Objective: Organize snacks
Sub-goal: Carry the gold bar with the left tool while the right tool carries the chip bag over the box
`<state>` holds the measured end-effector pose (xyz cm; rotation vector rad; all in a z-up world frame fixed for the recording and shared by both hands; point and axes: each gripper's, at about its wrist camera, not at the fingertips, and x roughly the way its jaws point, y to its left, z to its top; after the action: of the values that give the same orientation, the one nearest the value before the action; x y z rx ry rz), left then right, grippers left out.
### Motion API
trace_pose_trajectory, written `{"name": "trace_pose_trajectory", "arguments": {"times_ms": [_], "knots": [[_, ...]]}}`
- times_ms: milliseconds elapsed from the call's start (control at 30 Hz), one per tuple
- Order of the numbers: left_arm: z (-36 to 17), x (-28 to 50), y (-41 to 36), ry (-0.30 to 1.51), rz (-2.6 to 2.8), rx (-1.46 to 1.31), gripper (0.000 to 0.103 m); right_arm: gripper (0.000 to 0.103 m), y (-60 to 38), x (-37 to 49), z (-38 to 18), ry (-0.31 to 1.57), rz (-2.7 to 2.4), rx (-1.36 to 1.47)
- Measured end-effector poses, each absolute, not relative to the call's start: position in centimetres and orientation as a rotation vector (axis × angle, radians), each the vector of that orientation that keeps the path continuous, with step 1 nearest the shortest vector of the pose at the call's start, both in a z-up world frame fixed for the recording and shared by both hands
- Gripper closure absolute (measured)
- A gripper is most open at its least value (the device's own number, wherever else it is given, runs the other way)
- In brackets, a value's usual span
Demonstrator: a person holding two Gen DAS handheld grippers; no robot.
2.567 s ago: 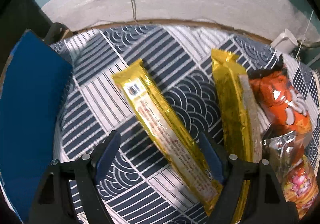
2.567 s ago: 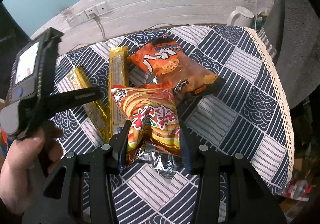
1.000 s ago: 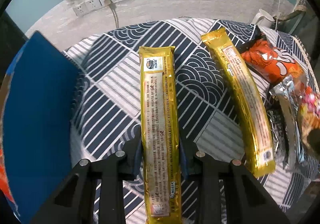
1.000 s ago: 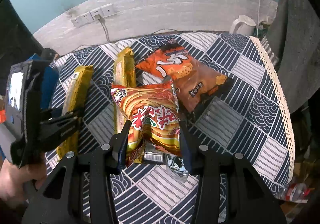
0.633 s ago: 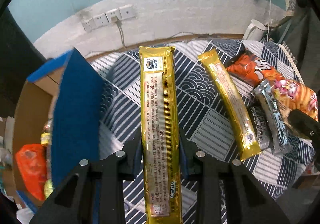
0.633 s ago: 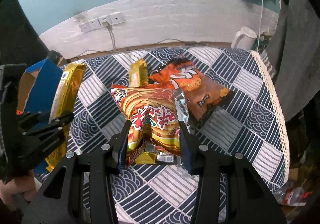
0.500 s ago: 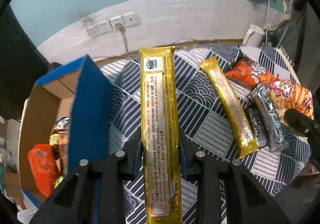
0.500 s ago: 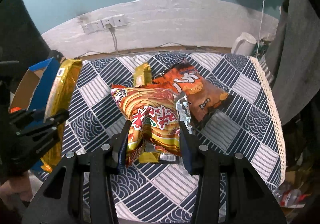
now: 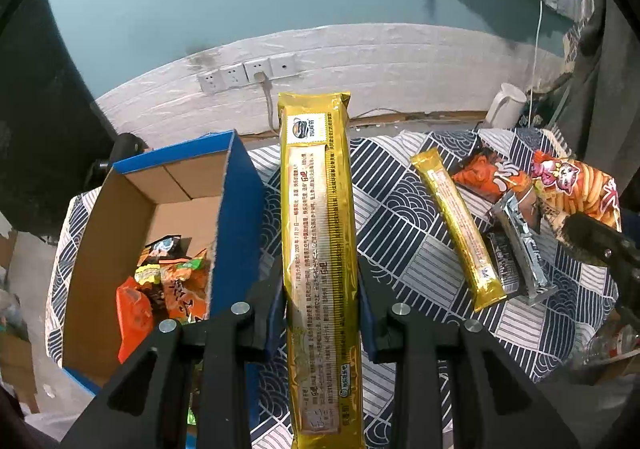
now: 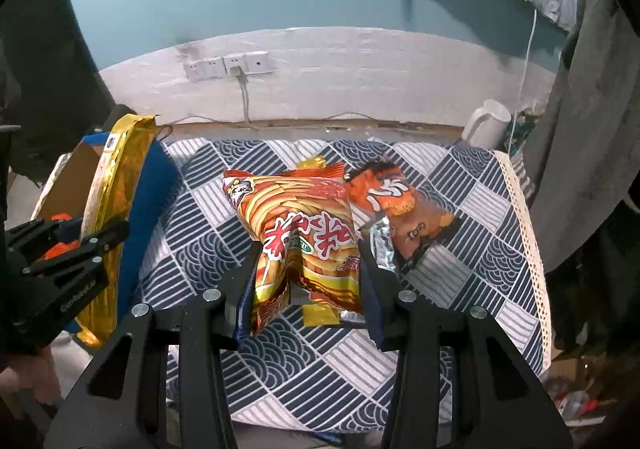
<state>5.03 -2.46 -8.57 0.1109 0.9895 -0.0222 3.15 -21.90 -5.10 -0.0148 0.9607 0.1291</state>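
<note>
My left gripper is shut on a long gold biscuit pack and holds it lifted above the table, just right of the open blue cardboard box. It also shows in the right wrist view. My right gripper is shut on an orange striped chip bag, lifted above the table. A second gold pack, a silver packet and an orange snack bag lie on the patterned cloth.
The box holds several orange snack bags. The table cloth has a lace right edge. A white kettle stands at the back right. Wall sockets with a cable are behind.
My left gripper closed on the gold pack, straightened it and lifted it. Both grippers have risen and drawn back; the box's inside has come into view. The right keeps the chip bag.
</note>
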Motion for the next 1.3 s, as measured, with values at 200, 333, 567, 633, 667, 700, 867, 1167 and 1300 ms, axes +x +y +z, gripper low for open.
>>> {"name": "trace_pose_trajectory", "arguments": {"times_ms": [200,333,567,633,667,700,867,1167,1300], "knots": [[-8.2,4.6,-1.5,0.977,-0.01,0.096,0.072,0.06,-20.0,3.2,-4.3,0.948,0.158,-0.02],[-7.9,4.4,-0.5,0.977,-0.015,0.066,0.072,0.06,-18.7,3.5,-4.0,0.941,0.194,-0.007],[-7.2,4.0,2.0,0.964,0.006,0.022,0.072,0.06,-16.0,4.3,-3.2,0.929,0.234,-0.013],[-6.7,3.8,2.6,0.945,0.018,0.019,0.074,0.06,-15.1,4.4,-2.9,0.926,0.245,-0.013],[-6.4,3.7,2.9,0.931,0.027,0.026,0.074,0.06,-14.5,4.5,-2.8,0.924,0.255,-0.01],[-6.1,3.6,3.3,0.923,0.032,0.028,0.074,0.06,-14.0,4.6,-2.7,0.924,0.263,-0.011],[-5.8,3.4,5.6,0.927,0.023,-0.024,0.091,0.06,-11.0,5.0,-2.4,0.915,0.3,-0.038],[-7.3,3.7,10.5,0.97,0.066,-0.131,0.094,0.06,-6.9,6.1,-4.1,0.976,0.343,-0.08],[-7.7,3.7,12.5,0.988,0.103,-0.16,0.094,0.06,-4.7,6.7,-5.2,1.006,0.369,-0.091]]}}
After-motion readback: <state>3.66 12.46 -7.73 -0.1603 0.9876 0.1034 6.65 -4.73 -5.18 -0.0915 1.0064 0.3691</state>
